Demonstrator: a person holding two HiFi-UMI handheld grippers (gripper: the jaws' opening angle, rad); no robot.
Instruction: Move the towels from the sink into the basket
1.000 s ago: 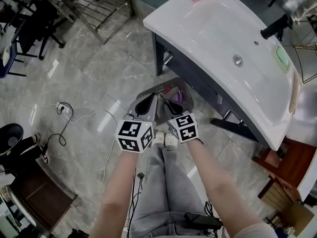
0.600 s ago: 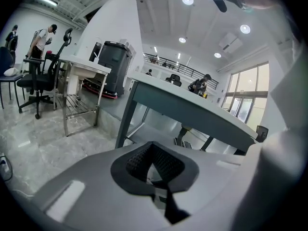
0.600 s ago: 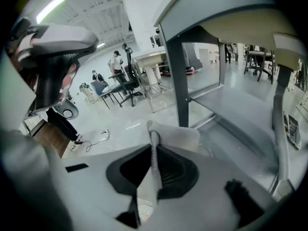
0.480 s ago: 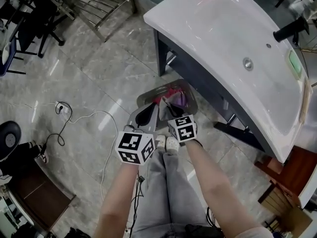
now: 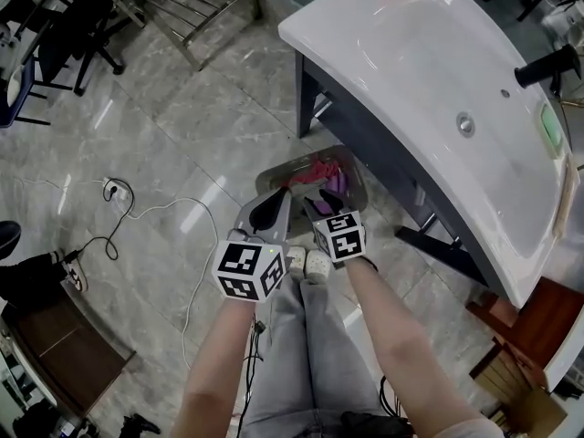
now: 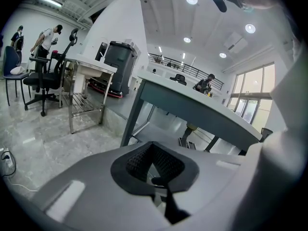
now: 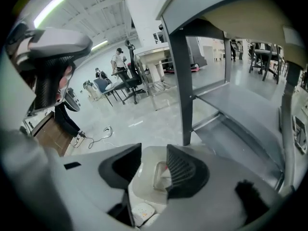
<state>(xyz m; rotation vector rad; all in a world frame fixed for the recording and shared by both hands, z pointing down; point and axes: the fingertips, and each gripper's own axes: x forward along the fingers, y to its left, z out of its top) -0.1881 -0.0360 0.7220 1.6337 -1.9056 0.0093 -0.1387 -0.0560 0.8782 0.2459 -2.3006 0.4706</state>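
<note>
A pink towel [image 5: 315,166] and a purple towel [image 5: 336,182] lie in the grey basket [image 5: 270,175], which stands on the floor under the white sink [image 5: 411,71]. The sink basin shows no towels. My right gripper [image 5: 321,203] hangs over the basket's near edge. Its jaws have just been opening and stand open with nothing between the pads. In the right gripper view the basket [image 7: 144,177] shows through the gap of the right gripper [image 7: 154,170]. My left gripper [image 5: 266,212] is beside it to the left, shut and holding nothing, as the left gripper [image 6: 154,170] also shows in its own view.
The sink's dark frame leg [image 5: 308,99] rises just behind the basket. A black faucet [image 5: 547,66] and a green pad [image 5: 550,124] sit on the sink. A cable with a plug [image 5: 114,190] lies on the floor at the left. My shoes [image 5: 306,261] stand close to the basket.
The right gripper's jaws have opened, and the purple towel that hung at them now lies in the basket. Both grippers have sunk a little towards the basket.
</note>
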